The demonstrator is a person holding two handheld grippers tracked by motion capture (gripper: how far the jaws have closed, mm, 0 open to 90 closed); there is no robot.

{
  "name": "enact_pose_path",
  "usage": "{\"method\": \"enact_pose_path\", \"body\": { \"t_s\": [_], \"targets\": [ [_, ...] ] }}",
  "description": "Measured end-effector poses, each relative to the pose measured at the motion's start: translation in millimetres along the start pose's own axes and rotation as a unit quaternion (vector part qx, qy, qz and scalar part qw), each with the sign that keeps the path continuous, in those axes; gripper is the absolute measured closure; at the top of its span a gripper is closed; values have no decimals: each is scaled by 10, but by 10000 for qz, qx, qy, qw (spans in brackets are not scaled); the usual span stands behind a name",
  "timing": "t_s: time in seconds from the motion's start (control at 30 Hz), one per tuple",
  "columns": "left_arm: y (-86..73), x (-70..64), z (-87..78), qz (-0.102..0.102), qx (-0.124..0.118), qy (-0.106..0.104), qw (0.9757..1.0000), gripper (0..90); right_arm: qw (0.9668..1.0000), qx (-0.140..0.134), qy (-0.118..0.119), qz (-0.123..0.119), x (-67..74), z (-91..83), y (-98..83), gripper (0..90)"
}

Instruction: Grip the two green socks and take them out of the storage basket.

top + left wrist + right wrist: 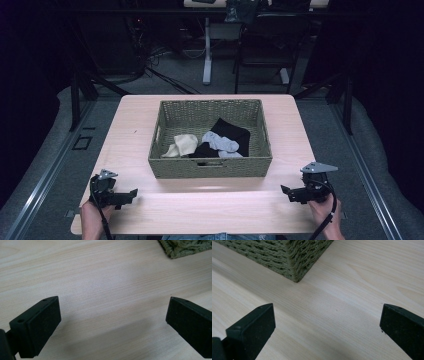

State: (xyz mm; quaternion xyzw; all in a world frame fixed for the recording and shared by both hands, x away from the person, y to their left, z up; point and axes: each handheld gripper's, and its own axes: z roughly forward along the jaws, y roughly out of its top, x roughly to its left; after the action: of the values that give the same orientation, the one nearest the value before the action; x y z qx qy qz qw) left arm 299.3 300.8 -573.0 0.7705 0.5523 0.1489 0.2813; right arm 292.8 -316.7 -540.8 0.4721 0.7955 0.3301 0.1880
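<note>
Between the two grippers, a rectangular woven basket point(210, 167) is holding crumpled socks point(220, 142). Beyond the left gripper point(113, 317), spread wide, its corner is showing; ahead of the right gripper point(327, 327), likewise spread, wicker is meeting smooth wooden table point(352, 290).

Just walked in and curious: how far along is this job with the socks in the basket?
Nothing looks done yet: the cream sock, grey sock and black socks all lie in the basket. Nothing is in hand; the left gripper and right gripper rest open on the table. Everything remains.

Basket point(185, 247) cropped to one corner, black cloth point(232, 135) perhaps socks, forearms point(92, 222) cut off below
</note>
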Motion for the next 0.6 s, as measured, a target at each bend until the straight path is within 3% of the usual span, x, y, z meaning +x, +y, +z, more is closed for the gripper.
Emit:
{"method": "enact_pose_path", "body": {
  "t_s": [0.13, 0.3, 0.37, 0.6],
  "targets": [
    [17, -9, 4, 2, -16, 132, 9999, 7, 10000, -29, -46, 73, -13, -36, -24, 0],
    [44, -24, -16, 26, -186, 321, 9993, 0, 10000, 1, -53, 58, -21, -51, -38, 0],
    [52, -25, -28, 127, -349, 449, 9983, 0, 9998, 84, -133, 86, -21, -49, -37, 0],
    [100, 20, -63, 294, -258, 629, 9972, 0, 9996, 211, 18, 203, -66, -14, -31, 0]
  ]
}}
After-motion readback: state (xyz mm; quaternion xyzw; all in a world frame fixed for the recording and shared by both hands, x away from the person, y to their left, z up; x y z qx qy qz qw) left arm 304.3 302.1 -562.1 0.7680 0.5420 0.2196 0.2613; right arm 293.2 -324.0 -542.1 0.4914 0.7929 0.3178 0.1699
